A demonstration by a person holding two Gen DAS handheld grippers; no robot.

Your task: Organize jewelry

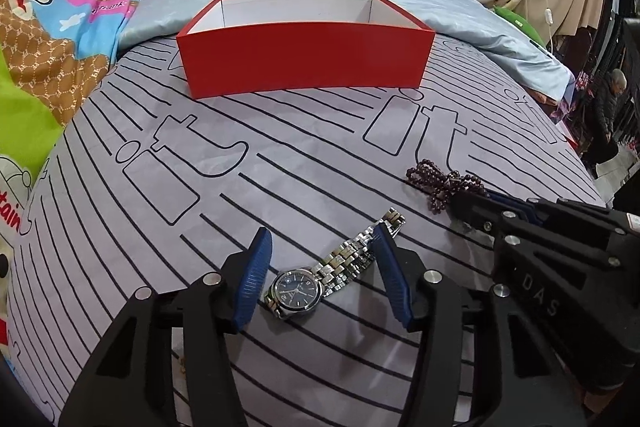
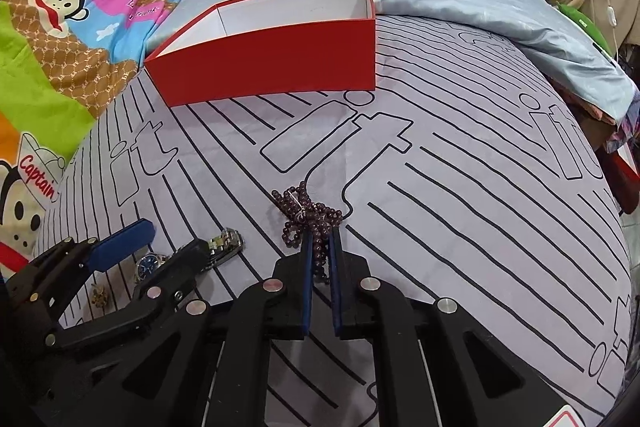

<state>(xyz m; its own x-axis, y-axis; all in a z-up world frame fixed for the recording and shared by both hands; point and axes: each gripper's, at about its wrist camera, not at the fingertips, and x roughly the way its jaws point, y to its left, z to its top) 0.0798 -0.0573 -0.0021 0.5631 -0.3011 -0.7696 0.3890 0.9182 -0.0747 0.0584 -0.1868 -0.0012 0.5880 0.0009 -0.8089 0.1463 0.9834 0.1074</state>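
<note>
Right hand-held gripper (image 2: 320, 247) pinching bead bracelet (image 2: 308, 219), left hand-held gripper (image 1: 320, 239) spread astride watch (image 1: 298, 291), red box (image 1: 304, 63) beyond

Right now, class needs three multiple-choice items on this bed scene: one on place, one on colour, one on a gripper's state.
1. Where does the watch lie?
A. in the box
B. on the striped sheet
C. on the pillow

2. What colour is the box outside?
A. red
B. green
C. white

3. How is the right gripper?
A. wide open
B. out of view
C. shut on the bead string

Answers: B, it rests on the sheet between the left gripper fingers; A, its walls are red; C, the pads pinch beads.
</note>
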